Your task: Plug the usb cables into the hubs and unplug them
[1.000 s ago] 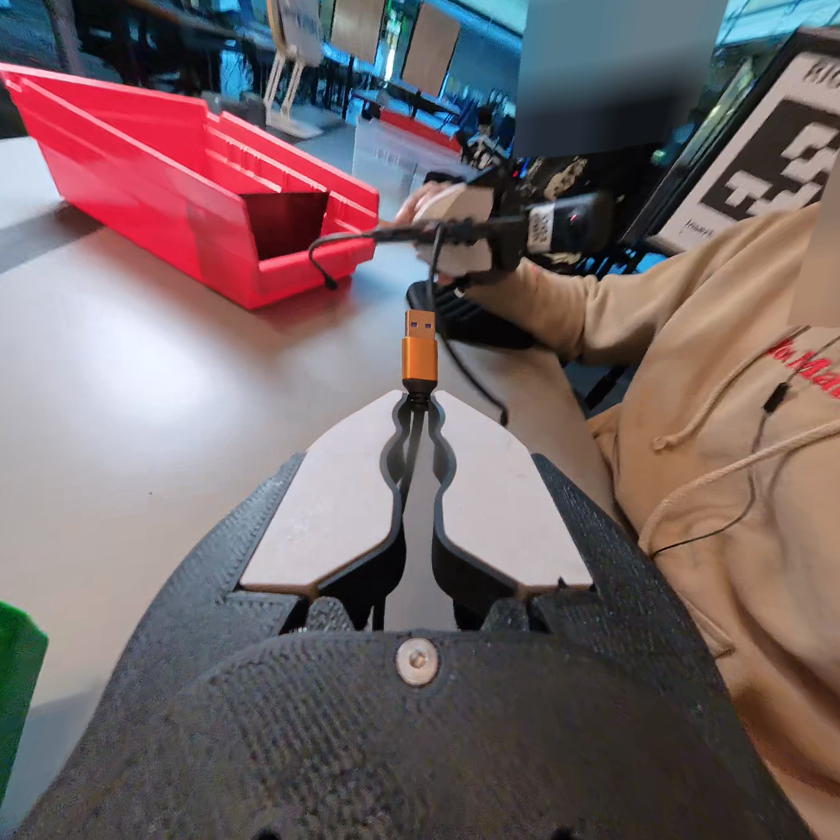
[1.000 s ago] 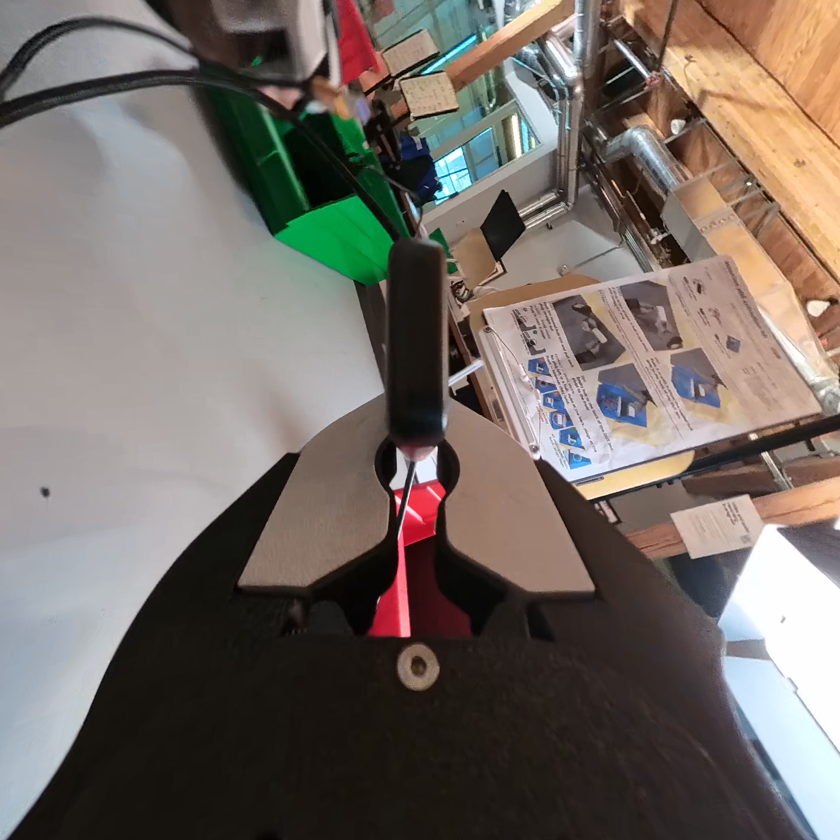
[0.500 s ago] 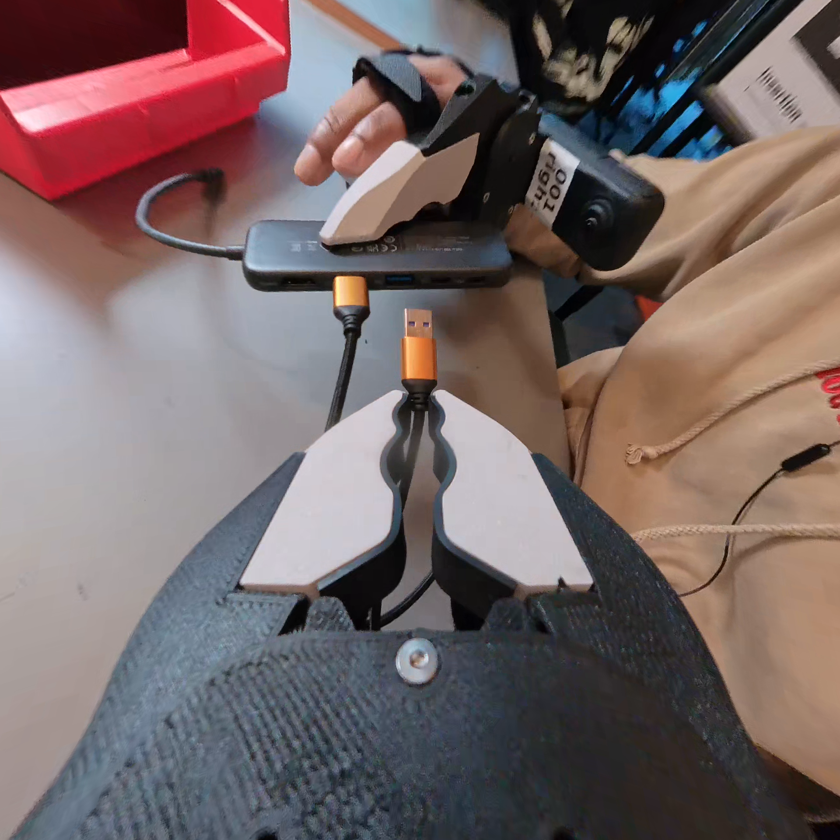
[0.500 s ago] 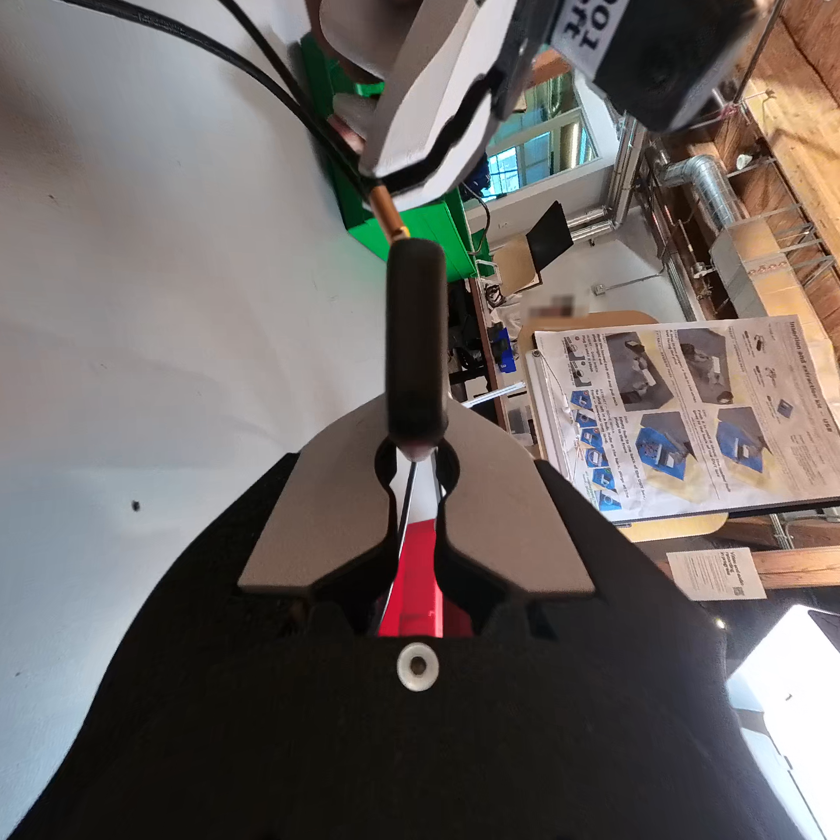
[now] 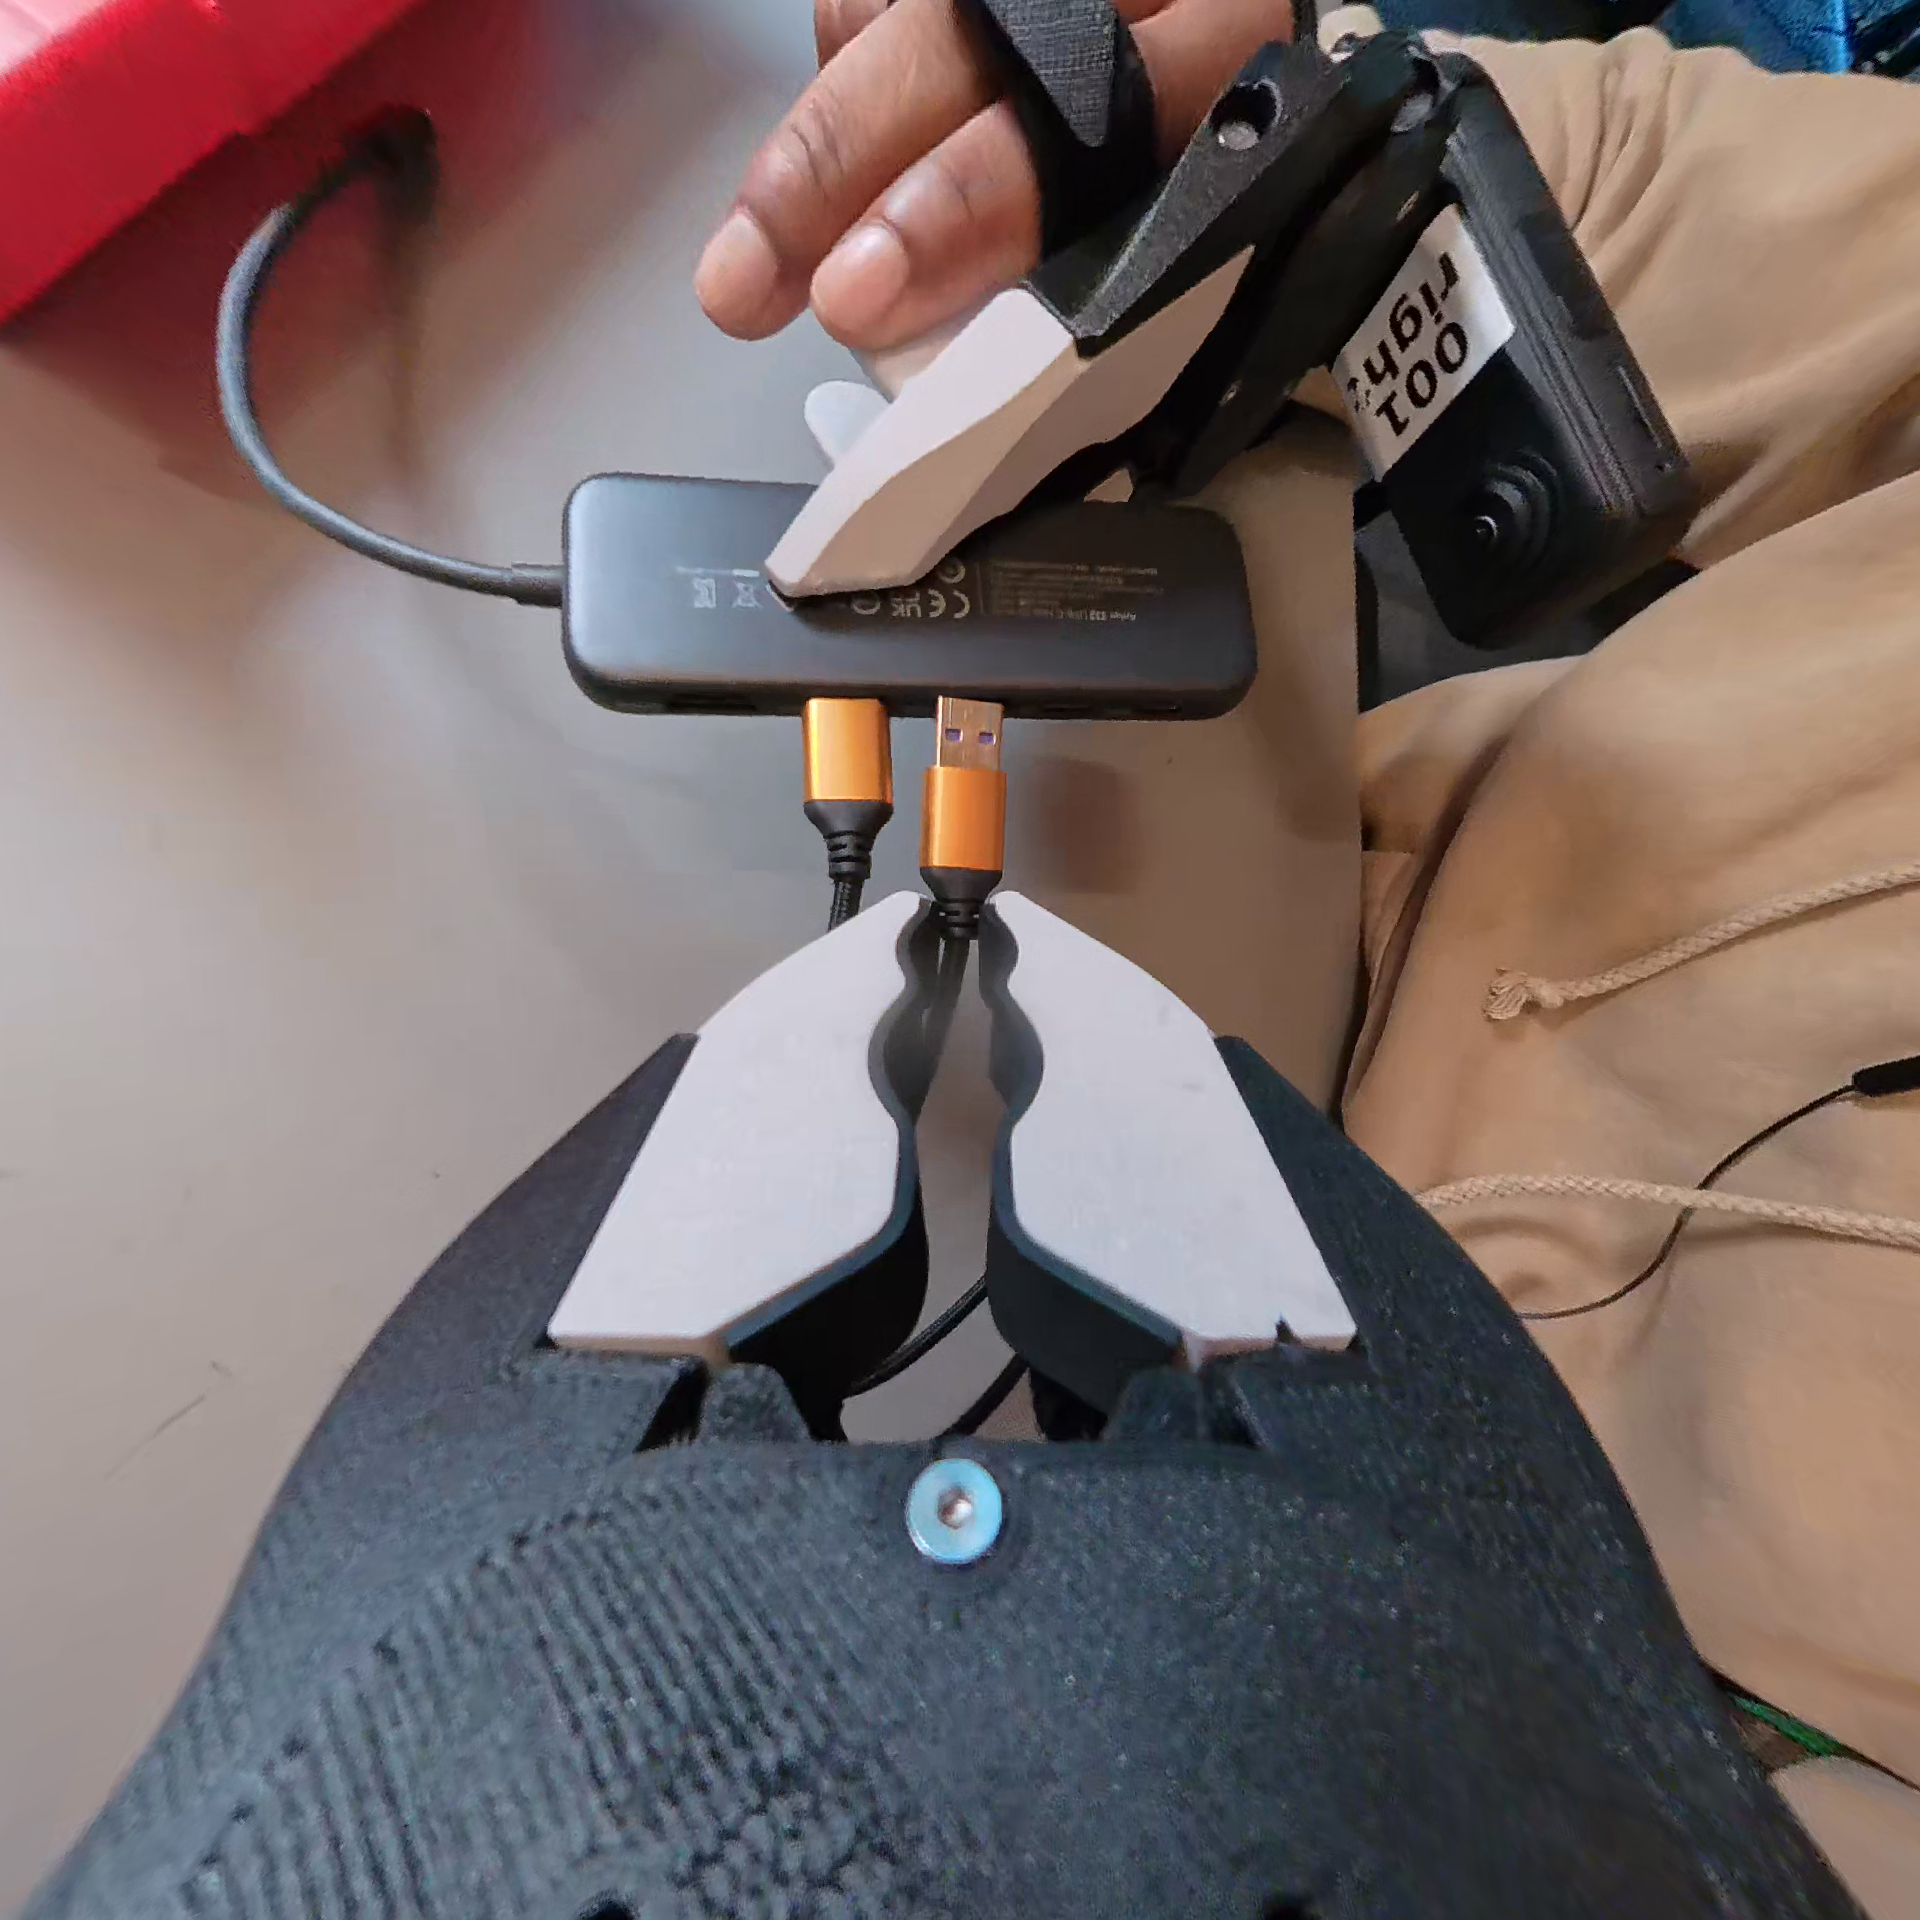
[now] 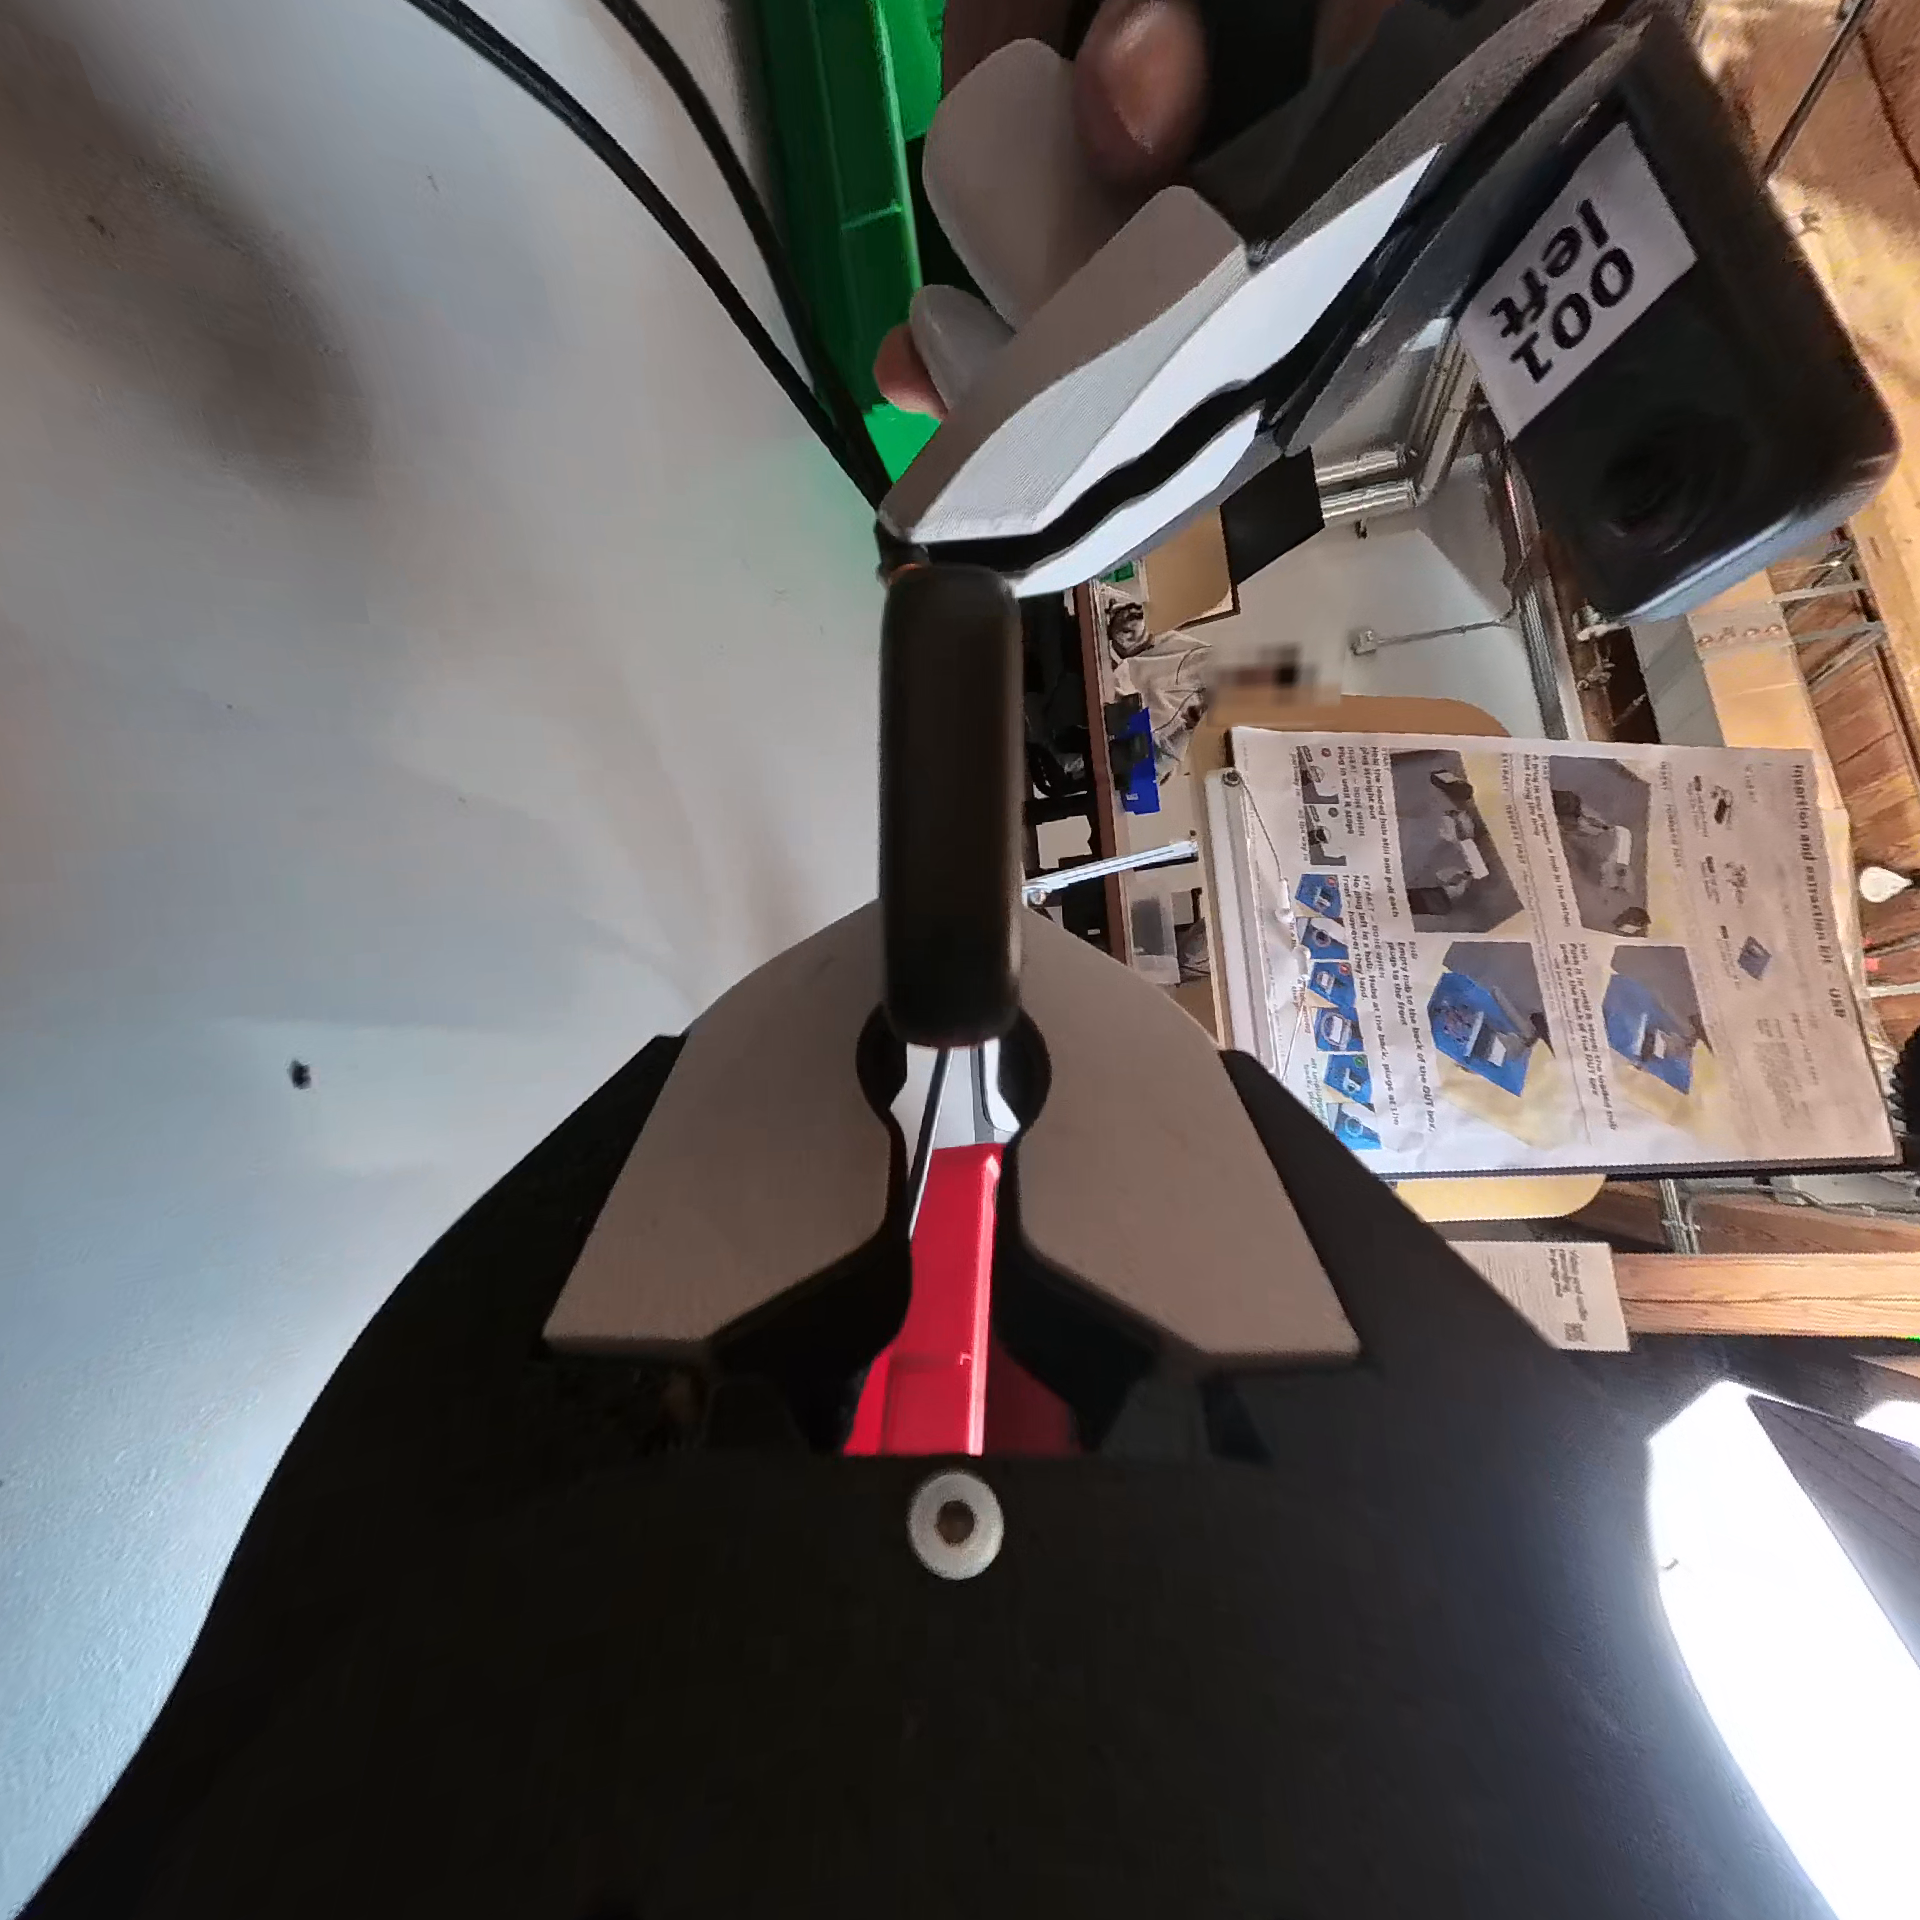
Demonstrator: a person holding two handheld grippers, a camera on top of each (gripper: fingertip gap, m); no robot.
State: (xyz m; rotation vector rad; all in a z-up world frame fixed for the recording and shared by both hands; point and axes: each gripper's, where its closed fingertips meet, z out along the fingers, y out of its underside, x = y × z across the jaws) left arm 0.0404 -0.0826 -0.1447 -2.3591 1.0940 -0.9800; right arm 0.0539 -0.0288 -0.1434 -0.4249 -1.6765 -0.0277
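One cable is already seated: an orange-collared plug (image 5: 847,767) sits fully home in the front edge of the dark grey USB hub (image 5: 904,623), just left of the spot ahead of the left gripper's fingertips. The second is on its way in, I'd say: the left gripper (image 5: 951,914) has its fingers pinched shut on the braided black cable right behind the orange USB-A plug (image 5: 964,800), which juts straight out past the tips with its metal tongue touching the hub's port edge, or just entering it; I cannot tell how deep. So by my reckoning one insertion is done, one is half made, and all the unplugging is left. The right gripper (image 6: 951,1023) is clamped on the hub, one finger lying flat across its top face, holding it off the grey table (image 5: 260,1039). The hub is a slim rounded bar with a short black lead (image 5: 312,488) curling off from its end beyond the fingers, toward a red bin (image 5: 125,125).
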